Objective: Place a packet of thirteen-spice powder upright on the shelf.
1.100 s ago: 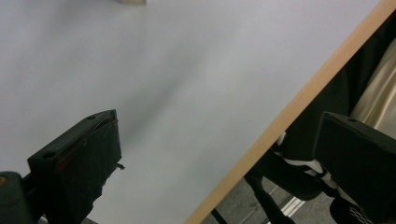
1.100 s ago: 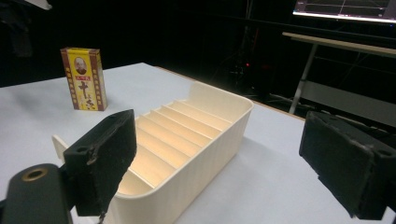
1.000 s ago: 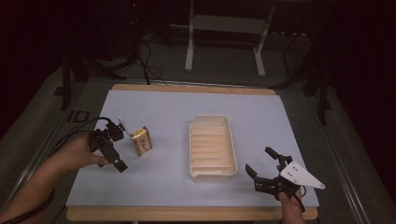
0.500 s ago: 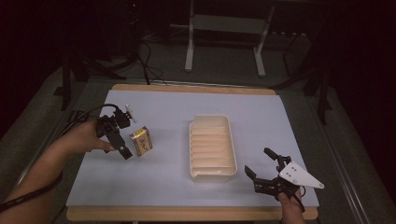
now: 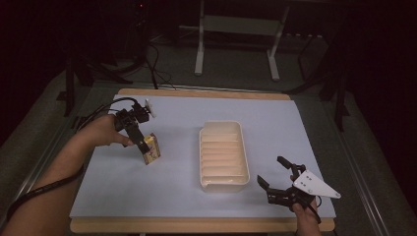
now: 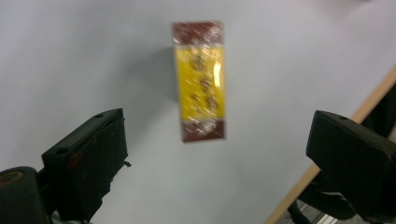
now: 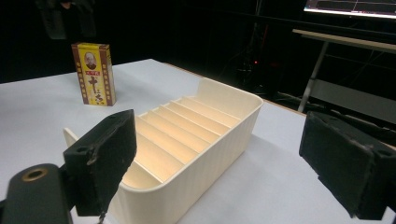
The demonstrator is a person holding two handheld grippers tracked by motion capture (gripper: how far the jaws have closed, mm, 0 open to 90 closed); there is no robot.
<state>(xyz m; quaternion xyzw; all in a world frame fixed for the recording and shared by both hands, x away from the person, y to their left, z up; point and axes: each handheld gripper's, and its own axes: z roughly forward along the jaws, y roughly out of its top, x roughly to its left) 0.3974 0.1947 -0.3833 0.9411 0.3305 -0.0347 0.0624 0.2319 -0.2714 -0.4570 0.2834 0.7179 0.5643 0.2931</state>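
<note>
the left gripper (image 5: 139, 139) hangs right over the yellow and brown box (image 5: 151, 149), jaws spread wide and just closing a little, the box below the gap between them, not gripped. the box stands upright on the pale blue table (image 5: 162, 187), left of the cream tray (image 5: 222, 155). the right gripper (image 5: 273, 176), jaws apart and empty, rests near the tray's near right corner.

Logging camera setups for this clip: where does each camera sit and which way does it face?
High view: above the table, facing down at box, tray, forearms, left gripper and right gripper.
Left gripper view: looks down past its open jaws at the box.
Right gripper view: level across the tray.
All share the box.
</note>
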